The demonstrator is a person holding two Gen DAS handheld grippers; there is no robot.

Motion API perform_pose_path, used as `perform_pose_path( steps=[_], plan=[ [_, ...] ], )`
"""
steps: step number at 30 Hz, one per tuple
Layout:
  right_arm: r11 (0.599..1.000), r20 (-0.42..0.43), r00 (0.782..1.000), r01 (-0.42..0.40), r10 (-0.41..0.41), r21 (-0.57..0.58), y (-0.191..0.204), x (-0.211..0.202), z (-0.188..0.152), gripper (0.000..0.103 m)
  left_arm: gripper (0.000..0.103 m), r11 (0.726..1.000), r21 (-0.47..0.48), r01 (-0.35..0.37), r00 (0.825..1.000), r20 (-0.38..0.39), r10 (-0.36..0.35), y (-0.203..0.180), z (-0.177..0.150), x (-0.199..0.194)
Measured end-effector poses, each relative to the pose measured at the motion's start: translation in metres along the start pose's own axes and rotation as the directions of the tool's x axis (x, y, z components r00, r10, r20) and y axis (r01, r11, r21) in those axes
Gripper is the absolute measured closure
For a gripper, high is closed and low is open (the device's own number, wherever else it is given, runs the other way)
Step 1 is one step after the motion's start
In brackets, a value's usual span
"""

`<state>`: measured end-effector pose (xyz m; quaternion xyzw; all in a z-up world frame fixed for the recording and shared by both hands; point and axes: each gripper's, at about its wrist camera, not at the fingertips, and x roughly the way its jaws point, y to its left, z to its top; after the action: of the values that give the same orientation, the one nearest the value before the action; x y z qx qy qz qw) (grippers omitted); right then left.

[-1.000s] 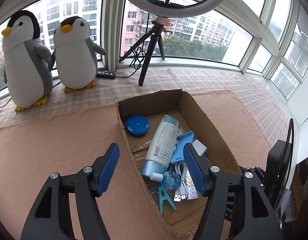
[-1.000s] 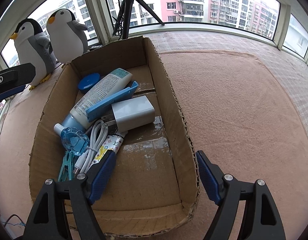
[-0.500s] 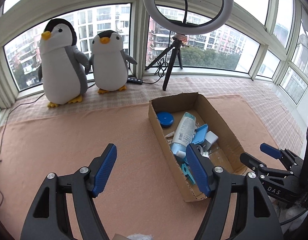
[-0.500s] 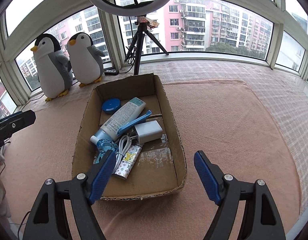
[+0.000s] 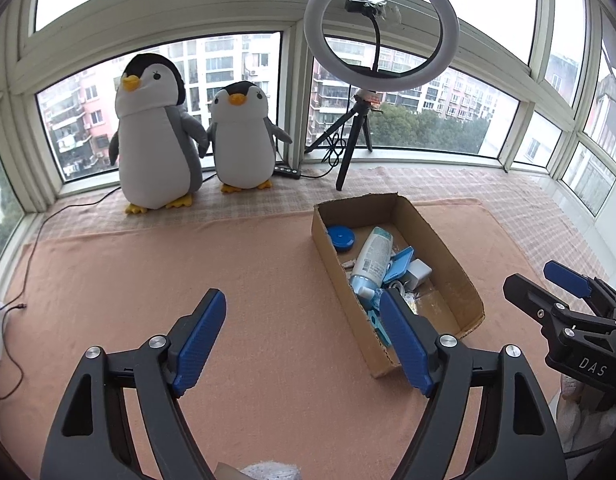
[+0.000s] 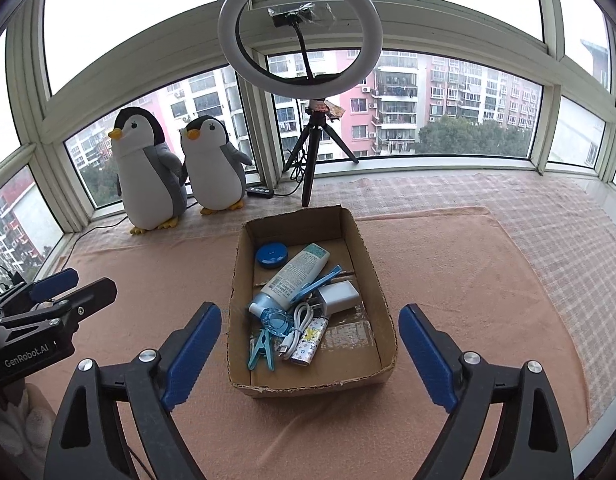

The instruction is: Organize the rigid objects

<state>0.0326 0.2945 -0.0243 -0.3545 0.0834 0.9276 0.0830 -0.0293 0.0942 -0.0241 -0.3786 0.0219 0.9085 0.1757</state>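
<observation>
Left wrist view: the left gripper (image 5: 303, 340) is opening, nothing between its jaws. The box (image 5: 456, 276) near the blanket's (image 5: 187, 264) far right corner holds all items.

Right wrist view: the right gripper (image 6: 310, 354) is opening, empty, above the box (image 6: 372, 280). The blanket (image 6: 468, 280) shows nothing loose; the task looks finished.

An open cardboard box (image 6: 382, 292) sits on the pink blanket (image 6: 468, 280), its long side running away from the window, and holds every item. A round blue disc (image 6: 271, 256) lies flat in the box's far left corner. Beside it a white tube with a pale blue cap (image 6: 293, 276) lies on its side, slanting from the far middle toward the left wall. A blue flat clip (image 6: 318, 279) rests against the tube. A white charger block (image 6: 339, 297) lies at the box's centre, a coiled white cable (image 6: 297, 326) just nearer. A clear blue faceted piece (image 6: 276, 320), a teal clothespin (image 6: 260, 350) and a patterned packet (image 6: 310, 342) lie near the left wall toward the near end.
</observation>
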Motion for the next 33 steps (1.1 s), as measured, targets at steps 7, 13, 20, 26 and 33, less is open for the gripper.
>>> perform_pose_path(
  steps=[7, 13, 20, 26, 33],
  plan=[
    [1.0, 0.013, 1.0, -0.006, 0.006, -0.018, 0.011, -0.011, -0.004, 0.014, 0.023, 1.0, -0.009, -0.008, 1.0, 0.011, 0.008, 0.002, -0.002, -0.008],
    [1.0, 0.016, 1.0, 0.002, -0.002, -0.028, 0.015, -0.013, -0.005, 0.014, 0.023, 1.0, -0.01, -0.014, 1.0, 0.012, 0.014, 0.002, -0.002, -0.011],
    [1.0, 0.019, 1.0, 0.007, -0.006, -0.03, 0.014, -0.013, -0.005, 0.014, 0.023, 1.0, -0.009, -0.015, 1.0, 0.009, 0.015, 0.002, -0.002, -0.01],
    [1.0, 0.017, 1.0, 0.008, -0.008, -0.03, 0.013, -0.013, -0.005, 0.014, 0.023, 1.0, -0.003, -0.022, 1.0, 0.006, 0.022, 0.001, -0.003, -0.01],
    [1.0, 0.014, 1.0, 0.01, -0.01, -0.025, 0.011, -0.011, -0.006, 0.014, 0.023, 1.0, 0.001, -0.022, 1.0, 0.004, 0.022, -0.001, -0.003, -0.009]
  ],
)
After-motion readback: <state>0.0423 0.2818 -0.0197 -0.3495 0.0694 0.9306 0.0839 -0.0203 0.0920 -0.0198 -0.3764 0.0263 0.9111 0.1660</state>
